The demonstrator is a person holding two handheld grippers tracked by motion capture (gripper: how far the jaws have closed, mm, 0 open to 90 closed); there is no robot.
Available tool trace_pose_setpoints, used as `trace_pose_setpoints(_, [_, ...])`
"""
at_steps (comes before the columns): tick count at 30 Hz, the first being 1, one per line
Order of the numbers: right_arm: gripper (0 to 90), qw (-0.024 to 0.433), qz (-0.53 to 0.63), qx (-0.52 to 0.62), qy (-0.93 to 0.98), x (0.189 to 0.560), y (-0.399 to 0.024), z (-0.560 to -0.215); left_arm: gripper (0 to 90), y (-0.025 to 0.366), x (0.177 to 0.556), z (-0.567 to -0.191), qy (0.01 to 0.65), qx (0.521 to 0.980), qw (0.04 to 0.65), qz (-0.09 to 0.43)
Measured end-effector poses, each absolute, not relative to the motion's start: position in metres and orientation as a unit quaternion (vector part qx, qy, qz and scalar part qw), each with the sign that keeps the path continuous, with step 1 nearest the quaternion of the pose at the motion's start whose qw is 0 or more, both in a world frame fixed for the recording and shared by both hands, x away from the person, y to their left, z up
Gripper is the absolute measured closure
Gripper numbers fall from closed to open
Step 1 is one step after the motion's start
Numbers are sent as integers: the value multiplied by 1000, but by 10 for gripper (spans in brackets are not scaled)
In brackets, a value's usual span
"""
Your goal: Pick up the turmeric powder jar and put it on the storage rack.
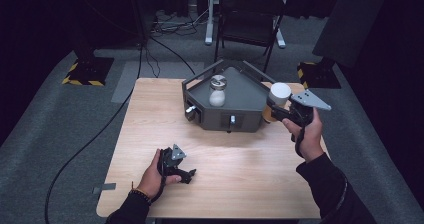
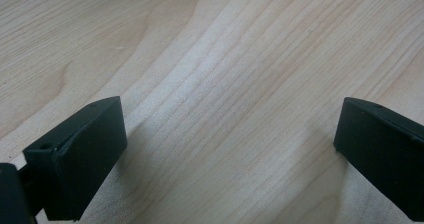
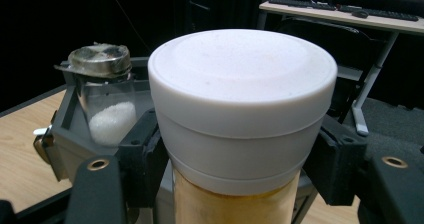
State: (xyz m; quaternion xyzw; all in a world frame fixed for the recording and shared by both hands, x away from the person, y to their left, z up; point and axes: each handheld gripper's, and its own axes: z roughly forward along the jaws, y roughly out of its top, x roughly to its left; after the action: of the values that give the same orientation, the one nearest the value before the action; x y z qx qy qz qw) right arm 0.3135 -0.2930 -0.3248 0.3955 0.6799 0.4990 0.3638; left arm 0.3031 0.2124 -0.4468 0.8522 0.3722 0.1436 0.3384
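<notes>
Now | right gripper (image 1: 276,110) fingers pinching white-capped jar (image 1: 279,96) | left gripper (image 1: 189,174) fingers spread on table (image 1: 240,164)

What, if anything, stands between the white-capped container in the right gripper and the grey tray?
Nothing visible does. The right gripper holds the white-capped container beside the grey tray; the salt shaker stands further left, inside it.
</notes>
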Motion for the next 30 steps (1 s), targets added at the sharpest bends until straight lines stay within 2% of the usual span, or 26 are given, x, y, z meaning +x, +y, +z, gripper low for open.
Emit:
trace_pose_setpoints(13, [338,360,507,397,675,344,-276,-317,0,212,303,-447,372,852,338,144])
trace_pose_setpoints(30, [338,350,501,420,671,382,-257,-327,1,212,303,-447,372,852,339,144])
